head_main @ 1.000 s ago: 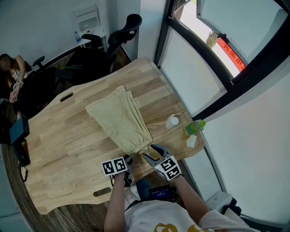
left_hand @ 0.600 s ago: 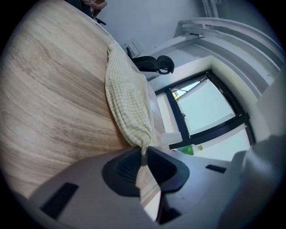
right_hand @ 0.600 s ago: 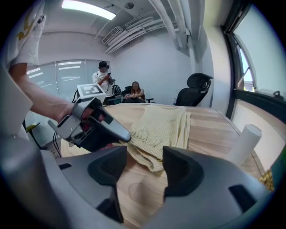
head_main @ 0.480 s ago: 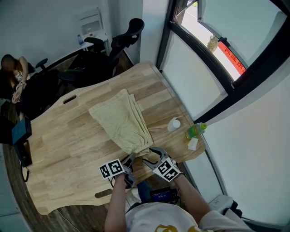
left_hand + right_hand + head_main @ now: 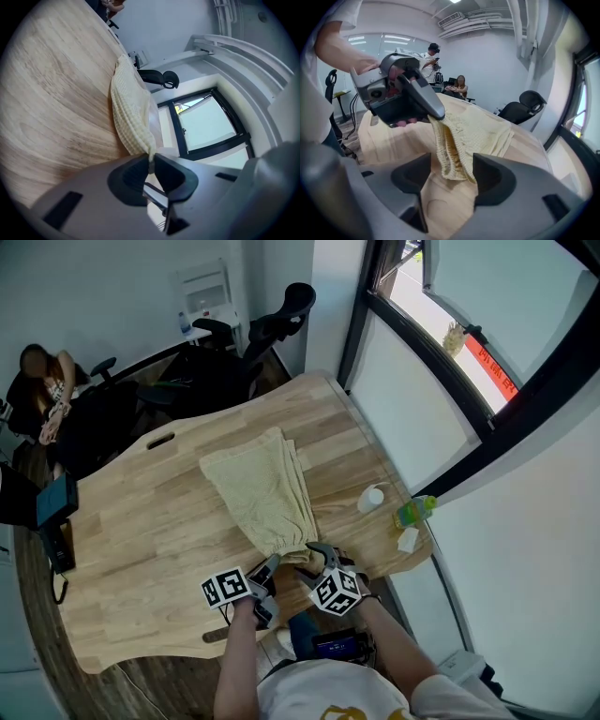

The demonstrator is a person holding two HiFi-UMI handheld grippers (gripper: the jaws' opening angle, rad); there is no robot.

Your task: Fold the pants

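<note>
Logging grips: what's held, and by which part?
Left gripper, jaws just closed, pinches the pants by the near end's edge. Right gripper, jaws just opening, straddles that end ungripped.

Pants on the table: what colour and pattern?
Pale yellow pants, waffle-textured weave; best seen in the right gripper view.

Left tool point(image 5: 269, 565) just clamped; right tool point(image 5: 316, 554) opening, loose.
</note>
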